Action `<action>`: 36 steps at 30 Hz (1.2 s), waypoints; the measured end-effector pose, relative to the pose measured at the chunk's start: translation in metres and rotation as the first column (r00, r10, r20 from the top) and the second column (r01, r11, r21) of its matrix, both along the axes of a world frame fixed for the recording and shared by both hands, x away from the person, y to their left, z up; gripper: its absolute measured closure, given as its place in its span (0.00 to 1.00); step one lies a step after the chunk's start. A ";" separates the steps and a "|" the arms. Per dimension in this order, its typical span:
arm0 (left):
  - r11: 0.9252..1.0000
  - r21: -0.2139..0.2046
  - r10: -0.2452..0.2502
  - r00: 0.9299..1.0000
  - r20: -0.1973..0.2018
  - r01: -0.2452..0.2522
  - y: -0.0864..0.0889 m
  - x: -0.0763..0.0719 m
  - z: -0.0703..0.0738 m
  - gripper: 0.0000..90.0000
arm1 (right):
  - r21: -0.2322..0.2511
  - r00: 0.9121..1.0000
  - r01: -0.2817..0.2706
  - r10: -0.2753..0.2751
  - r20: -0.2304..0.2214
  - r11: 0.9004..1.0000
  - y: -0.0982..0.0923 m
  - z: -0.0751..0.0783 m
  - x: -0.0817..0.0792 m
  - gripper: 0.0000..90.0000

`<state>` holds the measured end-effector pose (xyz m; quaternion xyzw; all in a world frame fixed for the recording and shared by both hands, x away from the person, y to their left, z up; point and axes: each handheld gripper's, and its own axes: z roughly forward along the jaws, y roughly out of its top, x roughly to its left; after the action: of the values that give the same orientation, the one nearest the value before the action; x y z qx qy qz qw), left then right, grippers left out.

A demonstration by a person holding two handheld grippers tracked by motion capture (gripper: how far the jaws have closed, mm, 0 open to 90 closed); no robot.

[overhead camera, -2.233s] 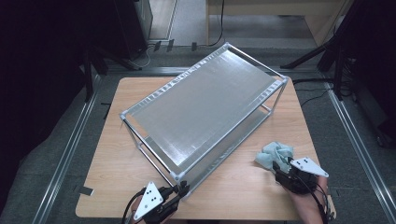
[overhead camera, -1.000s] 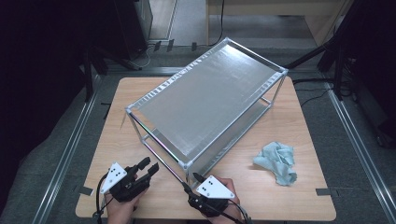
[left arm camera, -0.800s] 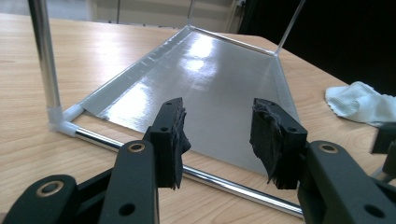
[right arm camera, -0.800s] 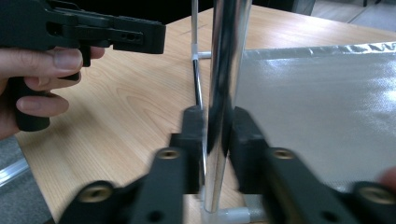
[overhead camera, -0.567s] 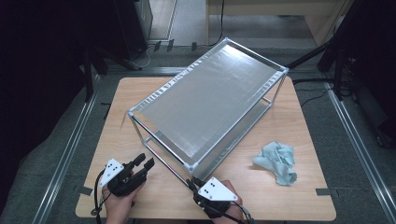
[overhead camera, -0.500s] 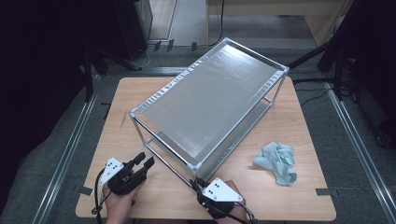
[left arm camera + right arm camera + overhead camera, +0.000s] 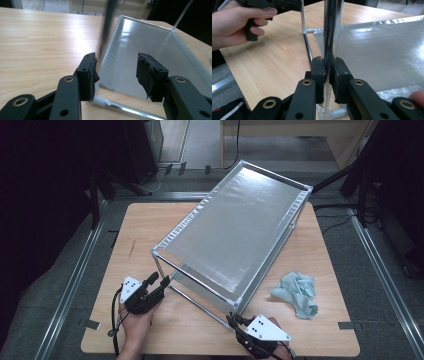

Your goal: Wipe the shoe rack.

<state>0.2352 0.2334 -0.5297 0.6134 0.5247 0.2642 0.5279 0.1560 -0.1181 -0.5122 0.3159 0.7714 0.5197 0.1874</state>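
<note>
Right tongs (image 7: 329, 72) clamp rack post (image 7: 331, 32); left tongs (image 7: 116, 71) released, widening beside rack corner; cloth (image 7: 298, 292) apart.

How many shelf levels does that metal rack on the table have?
2. The upper shelf forms the rack's wide shiny top; the lower shelf sits beneath it near the tabletop, mostly hidden, showing at the near end.

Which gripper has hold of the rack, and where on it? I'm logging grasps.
The right gripper is clamped on the metal rack by its near upright corner post, low down. The left gripper is open, holding nothing.
</note>
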 end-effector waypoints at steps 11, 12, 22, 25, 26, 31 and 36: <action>0.992 0.098 -0.085 0.996 0.025 0.082 -0.006 0.013 0.002 0.84 | -0.018 0.999 0.037 -0.037 -0.002 0.999 -0.017 0.002 0.000 0.91; 0.990 0.111 -0.088 0.996 0.029 0.085 -0.006 0.011 0.002 0.87 | -0.021 0.999 0.043 -0.043 -0.002 0.999 -0.017 0.002 0.001 0.91; 0.977 0.129 -0.175 0.984 0.034 0.169 -0.007 -0.013 0.001 0.89 | -0.032 0.987 0.156 -0.157 -0.018 0.987 -0.035 0.005 0.018 0.91; 0.971 0.145 -0.199 0.979 0.037 0.192 -0.009 -0.022 0.000 0.89 | -0.032 0.981 0.193 -0.194 -0.021 0.981 -0.042 0.006 0.025 0.91; 0.970 0.144 -0.205 0.978 0.036 0.198 -0.011 -0.027 0.000 0.90 | -0.034 0.979 0.202 -0.203 -0.021 0.979 -0.044 0.006 0.027 0.91; 0.958 0.161 -0.244 0.969 0.020 0.238 -0.018 -0.046 0.003 0.90 | -0.039 0.966 0.259 -0.259 -0.016 0.965 -0.051 0.006 0.037 0.91; 0.933 0.186 -0.316 0.949 0.010 0.308 -0.026 -0.063 0.004 0.90 | -0.037 0.944 0.329 -0.330 -0.018 0.944 -0.058 0.007 0.047 0.91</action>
<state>0.1721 0.2072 -0.5253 0.7292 0.3837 0.2360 0.5150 0.2030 -0.1761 -0.5057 0.4434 0.7185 0.4644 0.2675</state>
